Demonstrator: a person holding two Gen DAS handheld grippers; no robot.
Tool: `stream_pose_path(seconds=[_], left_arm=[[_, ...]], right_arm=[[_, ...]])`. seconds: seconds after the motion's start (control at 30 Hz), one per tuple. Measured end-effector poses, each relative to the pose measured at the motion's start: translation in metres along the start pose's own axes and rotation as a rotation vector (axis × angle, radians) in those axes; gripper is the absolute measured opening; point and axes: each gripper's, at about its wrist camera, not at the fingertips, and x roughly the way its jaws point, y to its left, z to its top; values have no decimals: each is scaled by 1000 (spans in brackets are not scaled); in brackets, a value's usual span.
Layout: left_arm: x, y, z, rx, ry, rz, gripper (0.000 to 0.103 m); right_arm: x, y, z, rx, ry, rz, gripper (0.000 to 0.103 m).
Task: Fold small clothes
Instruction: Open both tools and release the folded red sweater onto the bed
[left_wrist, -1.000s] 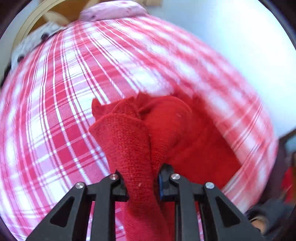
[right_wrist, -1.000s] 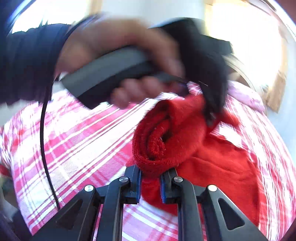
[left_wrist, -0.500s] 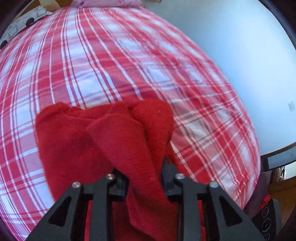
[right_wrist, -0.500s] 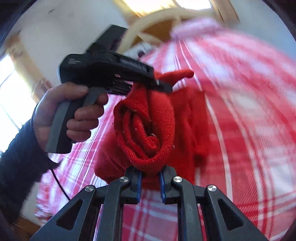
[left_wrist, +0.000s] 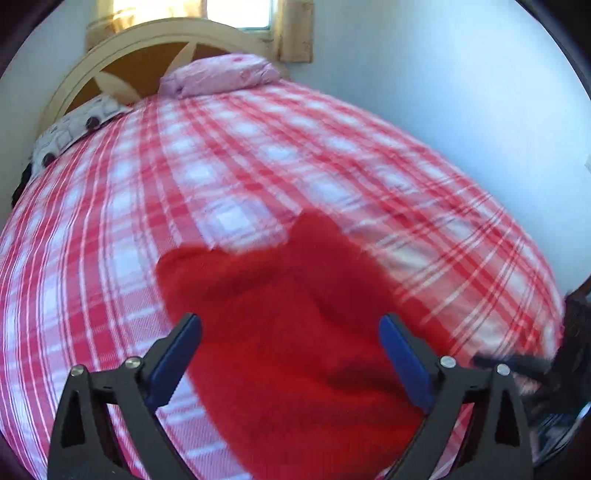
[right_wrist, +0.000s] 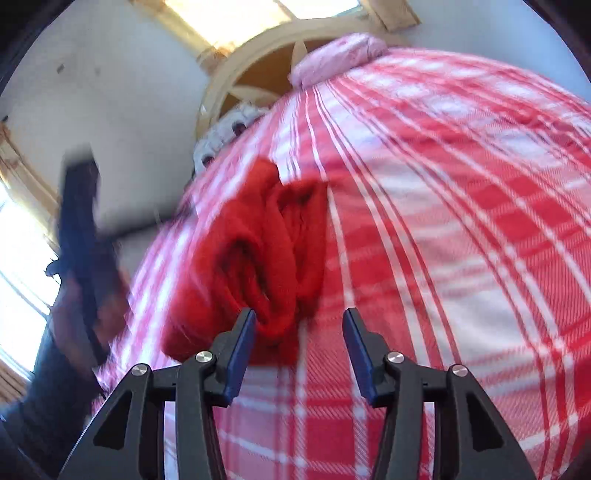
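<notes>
A red knit garment (left_wrist: 295, 332) lies in a folded heap on the red-and-white plaid bedspread (left_wrist: 221, 177). My left gripper (left_wrist: 290, 343) is open wide just above it, with nothing between the blue pads. In the right wrist view the garment (right_wrist: 258, 258) shows its rolled folds on the bed's left part. My right gripper (right_wrist: 299, 332) is open, its left finger at the garment's near edge, not holding it. The left gripper's body and the hand on it (right_wrist: 85, 236) are blurred at the left.
A pink pillow (left_wrist: 221, 75) and a patterned white pillow (left_wrist: 70, 129) lie at the bed's head against a cream arched headboard (left_wrist: 147, 40). A white wall (left_wrist: 461, 110) runs along the bed's right side. The plaid bedspread (right_wrist: 461, 221) stretches to the right of the garment.
Both grippers were shut on the red garment and held it up; both have opened and let it go. It now lies on the bed. Both grippers have drawn back.
</notes>
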Motion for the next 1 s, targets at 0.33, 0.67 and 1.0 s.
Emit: stream_pose_path(seconds=[0.33,0.67,1.0], left_arm=[[26,10,-60,-91,30,-16,99],[31,10,-71,-120,-38,-32,103],[6,-3,-68,-68,-96,49,103]], right_arm=[[112,-2,108,233,221,267,51],[146,18,134,-25,140,-4,18],[100,6,122,-42,35,-100,40]])
